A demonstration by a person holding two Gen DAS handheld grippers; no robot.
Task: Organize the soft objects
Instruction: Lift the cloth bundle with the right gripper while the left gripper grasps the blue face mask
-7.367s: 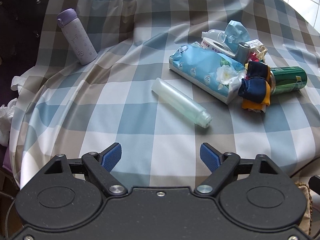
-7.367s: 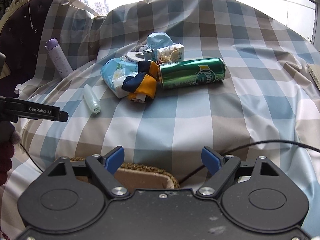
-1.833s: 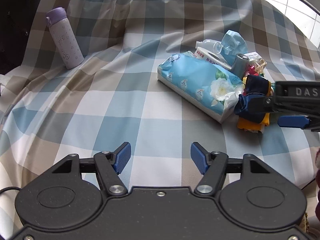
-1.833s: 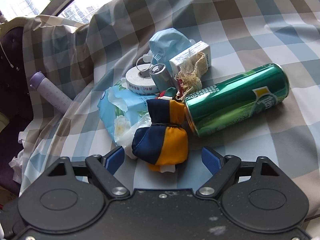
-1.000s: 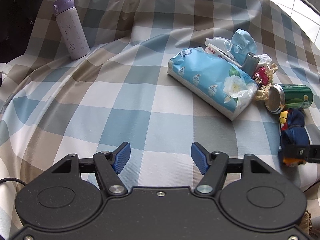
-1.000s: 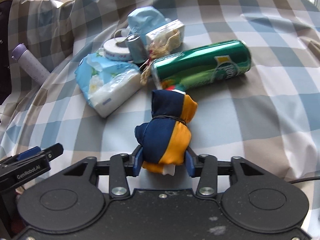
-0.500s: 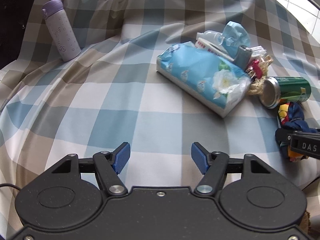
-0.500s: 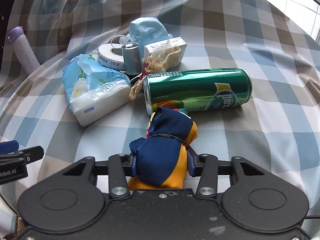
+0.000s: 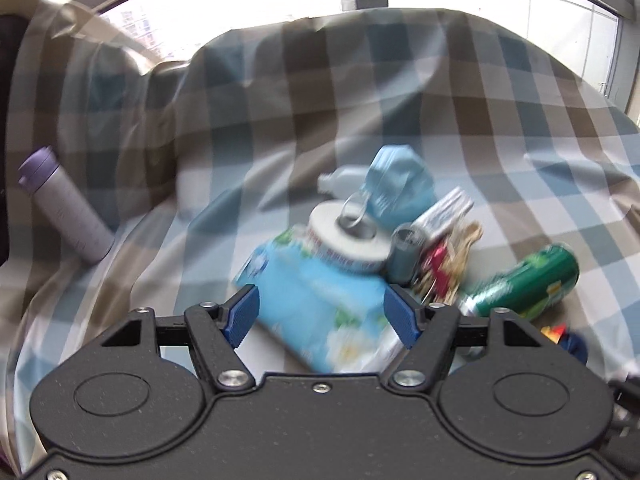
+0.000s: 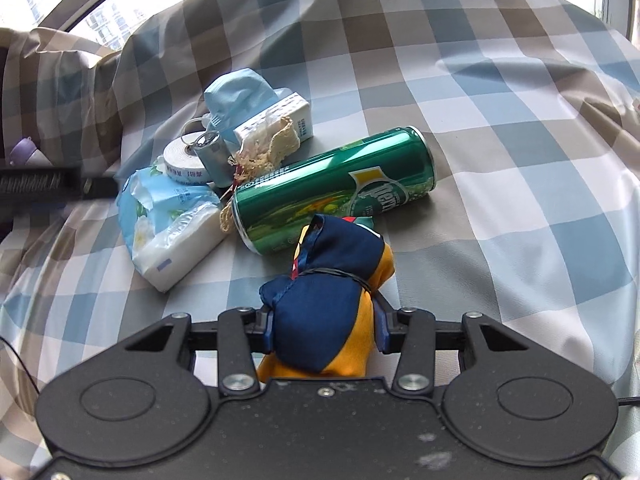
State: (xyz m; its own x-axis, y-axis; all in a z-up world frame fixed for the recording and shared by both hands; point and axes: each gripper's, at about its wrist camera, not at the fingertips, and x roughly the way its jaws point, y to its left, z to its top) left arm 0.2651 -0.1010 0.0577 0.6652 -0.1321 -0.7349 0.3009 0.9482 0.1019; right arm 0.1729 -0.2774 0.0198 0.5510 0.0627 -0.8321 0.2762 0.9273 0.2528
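My right gripper (image 10: 323,330) is shut on a navy and orange cloth bundle (image 10: 328,308) tied with a black band, held just in front of the pile. My left gripper (image 9: 321,313) is open, its blue pads either side of a light blue tissue pack (image 9: 320,304); whether they touch it is hidden by blur. The tissue pack also shows in the right wrist view (image 10: 172,220). A blue face mask (image 10: 240,96) lies at the back of the pile, also in the left wrist view (image 9: 396,188).
On the checked cloth (image 10: 500,160) lie a green can (image 10: 336,188), a tape roll (image 10: 182,160), a small grey cylinder (image 10: 212,152), a white carton (image 10: 276,124) and a lace scrap (image 10: 268,148). A purple bottle (image 9: 64,208) leans at the far left.
My left gripper has moved forward and right, closing in on the tissue pack, with motion blur. My right gripper keeps its hold on the cloth bundle and has shifted slightly.
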